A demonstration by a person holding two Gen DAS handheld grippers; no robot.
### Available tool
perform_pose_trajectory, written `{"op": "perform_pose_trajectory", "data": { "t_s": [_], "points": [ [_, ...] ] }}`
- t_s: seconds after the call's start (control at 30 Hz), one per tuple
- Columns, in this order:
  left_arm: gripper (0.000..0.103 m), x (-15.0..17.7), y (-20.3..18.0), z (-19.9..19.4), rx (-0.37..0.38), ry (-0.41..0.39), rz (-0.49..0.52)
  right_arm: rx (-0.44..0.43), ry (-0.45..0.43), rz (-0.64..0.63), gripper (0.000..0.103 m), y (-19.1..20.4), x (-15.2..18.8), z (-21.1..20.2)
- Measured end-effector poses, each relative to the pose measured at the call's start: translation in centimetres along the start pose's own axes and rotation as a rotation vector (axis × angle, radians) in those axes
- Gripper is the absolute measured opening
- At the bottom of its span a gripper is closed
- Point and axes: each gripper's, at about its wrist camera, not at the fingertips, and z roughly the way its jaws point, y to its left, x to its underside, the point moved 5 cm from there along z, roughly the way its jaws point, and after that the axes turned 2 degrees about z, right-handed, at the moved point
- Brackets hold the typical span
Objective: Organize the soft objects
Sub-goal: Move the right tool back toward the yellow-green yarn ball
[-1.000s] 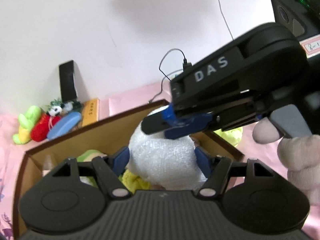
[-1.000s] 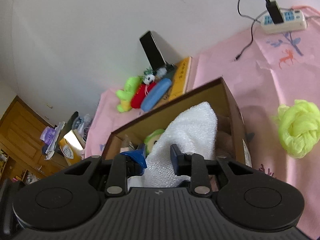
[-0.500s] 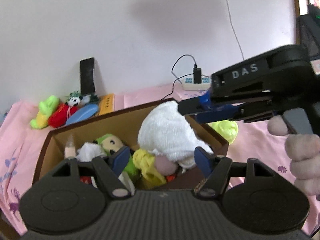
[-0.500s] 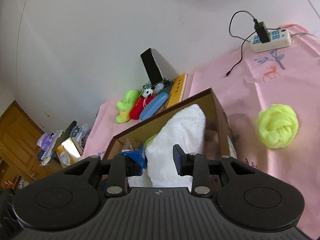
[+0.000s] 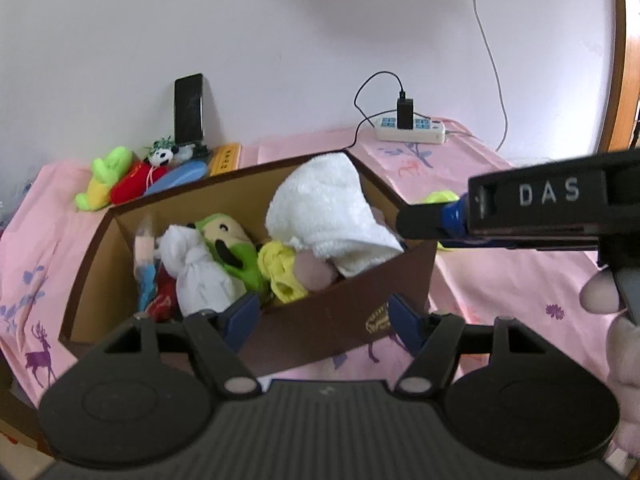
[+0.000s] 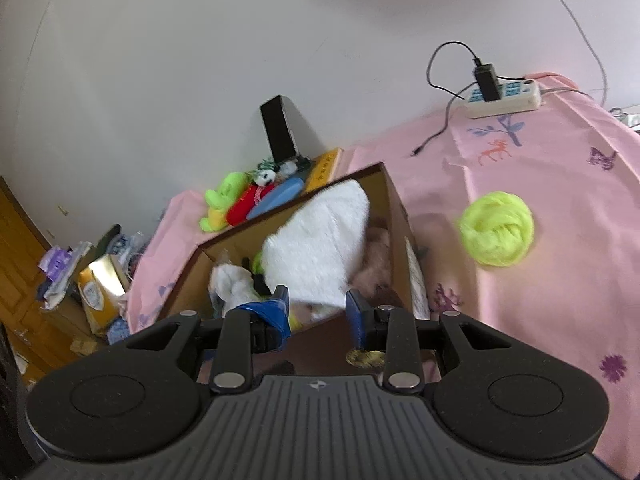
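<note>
Far left: a green plush point(image 5: 105, 178), a red plush point(image 5: 134, 182), a small panda toy point(image 5: 162, 156) and a blue case point(image 5: 179, 174) lie in a row on the pink cloth point(image 5: 520, 280) by the wall; a black phone point(image 5: 189, 108) leans upright on the wall behind them, and a yellow box point(image 5: 226, 158) lies just beside the case.
Brown cardboard box point(image 5: 332, 320): stands open on the worktop, left of centre in the left wrist view.
Box contents, left to right: a blue item, something red low down, a white bundle point(image 5: 200, 268), a green plush with a black mouth point(image 5: 228, 248), a yellow soft piece point(image 5: 280, 276), a pinkish soft thing point(image 5: 314, 276).
White towel point(image 5: 328, 208): lies inside the box at its right end, heaped against the far right corner and rising above the rim; nothing grips it.
Left tongs point(image 5: 320, 318): jaws apart and empty, blue pads on either side of the box's near wall, short of it.
Right tongs point(image 6: 318, 310): jaws have just been opening and stand a little apart; nothing is between the pads, and the towel sits beyond them in the box. In the left wrist view they reach in from the right, beside the box's right edge.
Hand point(image 5: 616, 320): holds the handle of the right tongs, at the right border.
Lime yarn ball point(image 6: 496, 230): lies on the cloth to the right of the box, apart from it.
Power strip point(image 6: 504, 98): at the far right by the wall, with a black charger plugged in.
</note>
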Motion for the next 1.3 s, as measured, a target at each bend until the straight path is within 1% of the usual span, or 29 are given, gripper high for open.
{"op": "perform_pose_trajectory", "data": {
  "t_s": [0.33, 0.6, 0.9, 1.17, 1.3],
  "points": [
    [0.071, 1.2, -2.1, -1.0, -0.017, 0.022, 0.032, 0.035, -0.001, 0.013, 0.015, -1.3, 2.3, -1.9],
    [0.071, 2.0, -3.7, -0.7, -0.001, 0.054, 0.043, 0.073, -0.002, 0.028, 0.015, -2.7, 3.4, -2.8],
    [0.071, 2.5, -6.0, 0.6, 0.039, 0.093, 0.071, 0.106, -0.009, 0.084, 0.015, -5.2, 3.6, -3.2],
    [0.071, 3.4, -7.5, 2.5, 0.064, 0.143, 0.090, 0.125, 0.012, 0.118, 0.015, -7.1, 4.2, -2.7],
    [0.071, 3.9, -8.2, 3.4, 0.076, 0.168, 0.099, 0.131, 0.021, 0.113, 0.015, -7.4, 4.4, -2.3]
  ]
}}
